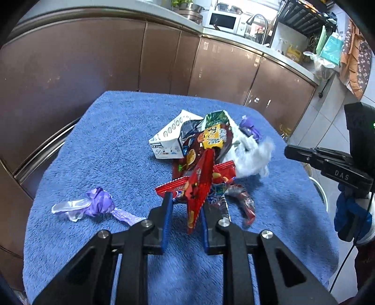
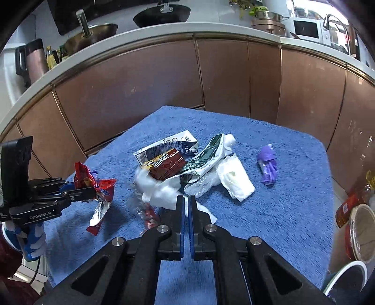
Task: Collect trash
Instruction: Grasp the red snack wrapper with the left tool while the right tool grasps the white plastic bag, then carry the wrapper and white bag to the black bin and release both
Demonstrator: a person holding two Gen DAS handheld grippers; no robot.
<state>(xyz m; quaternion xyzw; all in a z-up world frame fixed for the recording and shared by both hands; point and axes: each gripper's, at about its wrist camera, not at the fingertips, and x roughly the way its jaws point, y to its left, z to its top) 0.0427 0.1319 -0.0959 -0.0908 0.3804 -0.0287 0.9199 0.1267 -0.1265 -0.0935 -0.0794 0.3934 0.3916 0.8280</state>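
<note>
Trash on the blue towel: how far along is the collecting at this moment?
Early stage; nothing shows as binned yet. In hand: the left hand-held gripper is shut on red snack wrappers, lifted off the blue towel. The right hand-held gripper is shut, apparently on white tissue. Left: the white carton, brown packet, green wrapper, folded white pad and both purple wads.

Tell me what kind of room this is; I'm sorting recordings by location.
Most likely a home kitchen: a microwave on the counter, a faucet beside it, and a wok above brown cabinets.
</note>
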